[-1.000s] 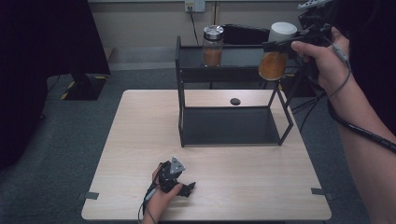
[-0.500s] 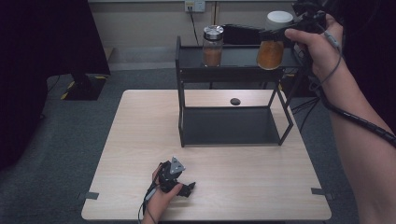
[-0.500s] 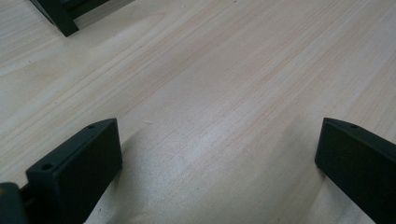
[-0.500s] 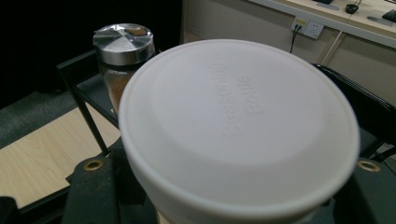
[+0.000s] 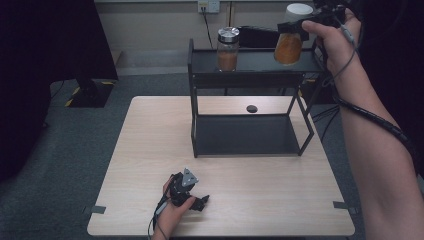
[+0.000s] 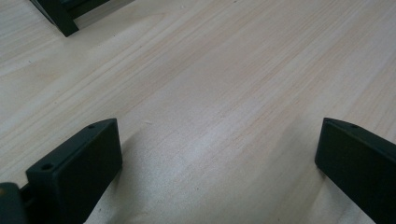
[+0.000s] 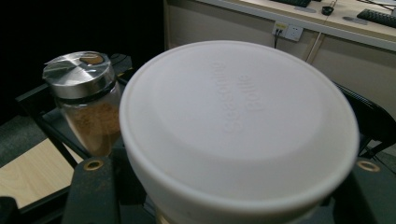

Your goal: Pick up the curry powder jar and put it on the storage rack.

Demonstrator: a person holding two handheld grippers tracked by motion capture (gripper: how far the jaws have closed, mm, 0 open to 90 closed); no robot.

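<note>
Up and over the top shelf [image 5: 260,61] went the white-lidded jar [image 5: 290,35], pinched by the right hand-held gripper [image 5: 296,25]. It hung near the silver-lidded jar [image 5: 228,49]. On the counter [image 5: 150,150], the left hand-held gripper [image 5: 202,202] lay spread wide.

Right gripper [image 5: 296,26] carried white-lidded jar [image 5: 290,42] up, leftward; jar now above rack's [image 5: 250,62] top shelf.

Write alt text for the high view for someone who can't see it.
The right gripper holds a white-lidded jar of orange powder above a black shelf's top tier, beside a silver-lidded jar. The left gripper rests open on the wooden table.
</note>
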